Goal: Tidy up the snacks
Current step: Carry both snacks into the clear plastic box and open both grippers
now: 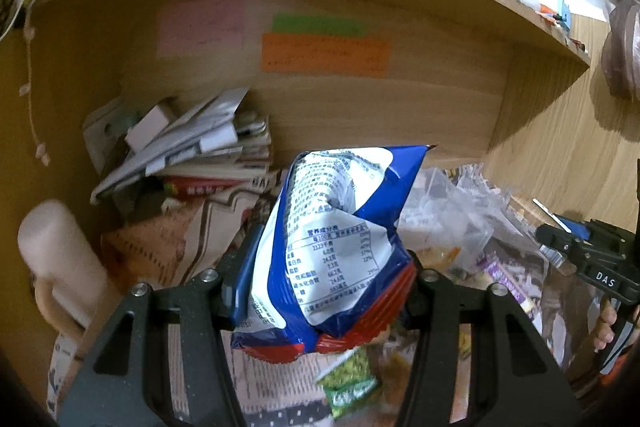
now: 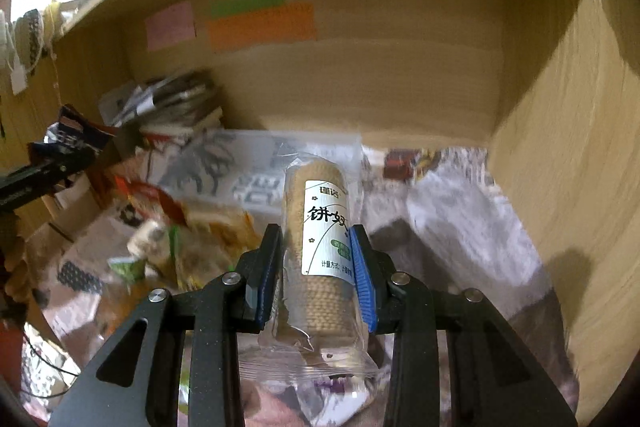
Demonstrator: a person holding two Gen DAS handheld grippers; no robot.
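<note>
In the left wrist view my left gripper (image 1: 324, 267) is shut on a crumpled blue, white and red snack bag (image 1: 332, 239), held upright above the desk with its printed nutrition table facing me. Below it lies a small green snack packet (image 1: 352, 385). In the right wrist view my right gripper (image 2: 316, 259) is shut on a clear-wrapped roll of tan biscuits (image 2: 320, 247) with a white label; the blue pads press its sides. The right gripper (image 1: 580, 259) also shows at the right edge of the left wrist view, and the left gripper's black frame (image 2: 36, 175) shows at the far left of the right wrist view.
A wooden desk alcove with pink, green and orange sticky notes (image 1: 324, 53) on its back wall. A stack of books and papers (image 1: 192, 155) sits at back left, a white cylinder (image 1: 60, 251) at left. Clear plastic bags (image 1: 452, 211) and loose snack packets (image 2: 192, 239) cover the patterned cloth.
</note>
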